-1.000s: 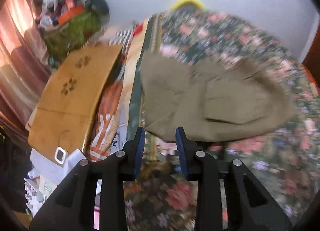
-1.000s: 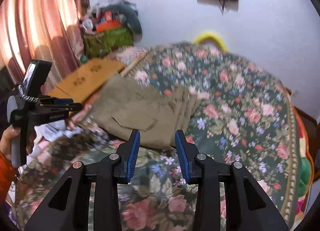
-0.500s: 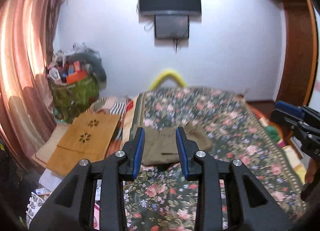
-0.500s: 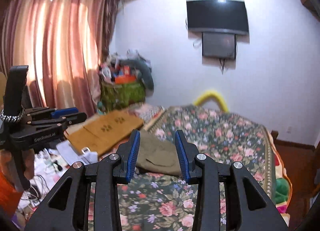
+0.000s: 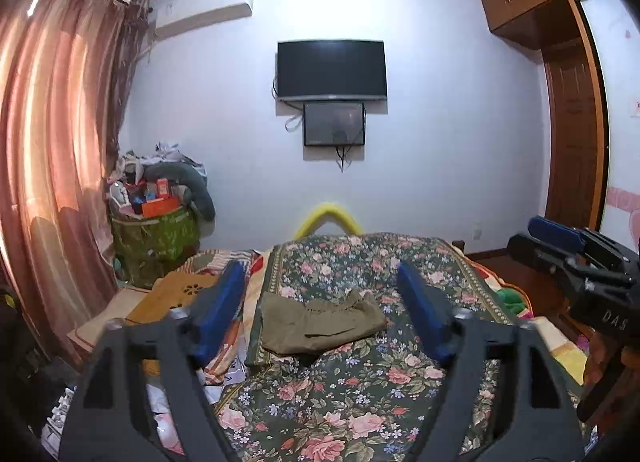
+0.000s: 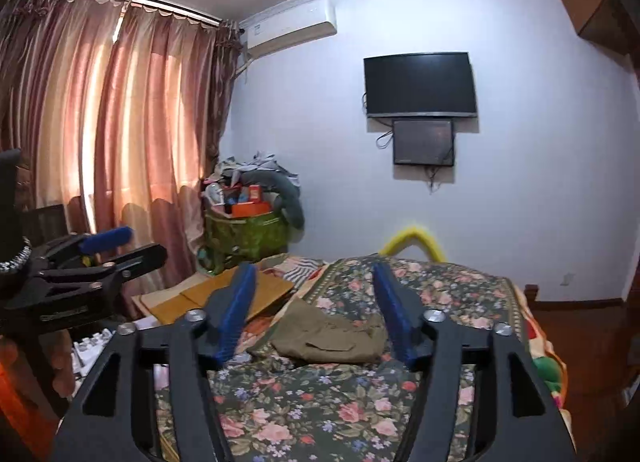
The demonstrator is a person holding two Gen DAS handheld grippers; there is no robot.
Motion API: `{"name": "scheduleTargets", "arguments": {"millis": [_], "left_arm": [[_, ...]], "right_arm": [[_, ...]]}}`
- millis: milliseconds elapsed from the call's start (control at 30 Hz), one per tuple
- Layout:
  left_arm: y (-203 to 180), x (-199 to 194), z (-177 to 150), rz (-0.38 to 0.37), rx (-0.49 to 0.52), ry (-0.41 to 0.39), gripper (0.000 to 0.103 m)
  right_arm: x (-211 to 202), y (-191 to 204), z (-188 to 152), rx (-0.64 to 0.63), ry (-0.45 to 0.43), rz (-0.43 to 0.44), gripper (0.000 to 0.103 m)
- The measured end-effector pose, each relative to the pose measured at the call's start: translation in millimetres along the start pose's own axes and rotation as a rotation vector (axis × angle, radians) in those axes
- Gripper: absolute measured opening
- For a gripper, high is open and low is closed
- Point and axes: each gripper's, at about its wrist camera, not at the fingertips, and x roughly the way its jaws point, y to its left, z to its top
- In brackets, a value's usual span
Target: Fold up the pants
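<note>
One folded pants (image 5: 320, 322) (olive), two grippers opening

Pants (image 5: 320, 322): matt olive cloth, creased. Bedspread (image 5: 360, 390): floral woven cloth. Board (image 6: 224, 294): smooth wood. Curtain (image 6: 120, 134): sheeny fabric.

Black left gripper (image 5: 320, 302) and right gripper (image 6: 314, 302); blue finger pads; silver screws; orange sleeve (image 6: 12, 390).

Plain olive-green folded pants (image 5: 320, 326) contrast with a dark green bedspread (image 5: 360, 390) printed with pink roses. The black grippers' fingers carry blue pads (image 5: 222, 312). Pinkish-salmon curtains (image 6: 120, 134) look striped, possibly just folds; the television screen (image 5: 332, 68) is black.
</note>
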Motion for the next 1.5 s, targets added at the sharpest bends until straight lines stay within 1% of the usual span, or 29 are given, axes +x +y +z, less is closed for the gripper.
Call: {"name": "scheduleTargets", "arguments": {"millis": [33, 67, 133, 200, 267, 367, 533, 1000, 1167, 1500], "left_arm": [[-1, -5, 0, -0.003, -0.006, -0.006, 0.088], [-1, -7, -1, -0.008, -0.014, -0.007, 0.090], [-3, -9, -1, -0.016, -0.027, -0.005, 0.095], [-4, -12, -1, -0.017, -0.036, -0.009, 0.097], [-4, -14, -1, -0.010, -0.036, -0.015, 0.099], [-4, -17, -2, 0.001, -0.037, -0.029, 0.099], [-7, -18, -1, -0.006, -0.033, -0.029, 0.099], [-10, -13, -6, -0.024, -0.036, -0.008, 0.101], [-13, -8, -9, -0.021, -0.023, 0.002, 0.101], [-13, -6, -12, -0.027, -0.032, 0.008, 0.103]], "right_arm": [[-3, 1, 0, -0.001, -0.003, -0.010, 0.078], [-4, 1, -1, 0.000, -0.008, -0.022, 0.083], [-8, 2, -1, 0.000, -0.020, -0.044, 0.097], [-10, 2, 0, -0.001, -0.025, -0.058, 0.103], [-12, 3, 1, -0.001, -0.024, -0.062, 0.103], [-14, 4, 0, -0.002, -0.022, -0.058, 0.103], [-19, 5, -5, -0.004, -0.020, -0.059, 0.103], [-26, 3, -8, 0.013, -0.015, -0.070, 0.103], [-25, 2, -8, 0.019, -0.009, -0.071, 0.103], [-25, -3, -8, 0.031, 0.000, -0.073, 0.103]]}}
